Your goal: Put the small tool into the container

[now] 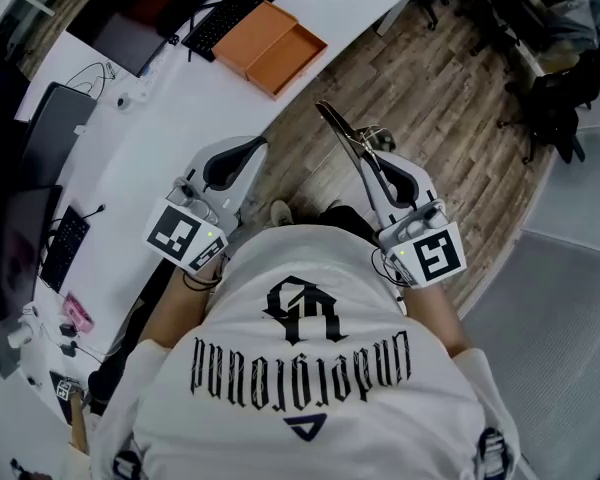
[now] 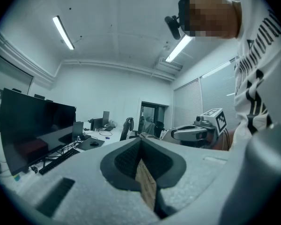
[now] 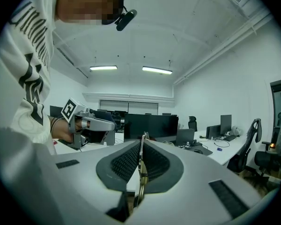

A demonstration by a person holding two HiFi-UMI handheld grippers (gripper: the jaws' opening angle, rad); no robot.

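The small tool (image 1: 345,133) is a slim metal, plier-like piece that sticks out up and to the left over the wood floor. My right gripper (image 1: 378,163) is shut on it. In the right gripper view the tool (image 3: 140,172) stands as a thin metal edge pinched between the dark pads of that gripper (image 3: 142,142). My left gripper (image 1: 258,146) hangs by the desk edge, and in its own view its jaws (image 2: 140,142) meet with nothing between them. The orange container (image 1: 295,56) lies open on the white desk, well ahead of both grippers.
A flat orange lid (image 1: 252,30) lies beside the container, with a black keyboard (image 1: 235,6) behind it. The curved white desk (image 1: 180,108) carries monitors and cables at the left. Office chairs (image 1: 540,58) stand on the wood floor at the right.
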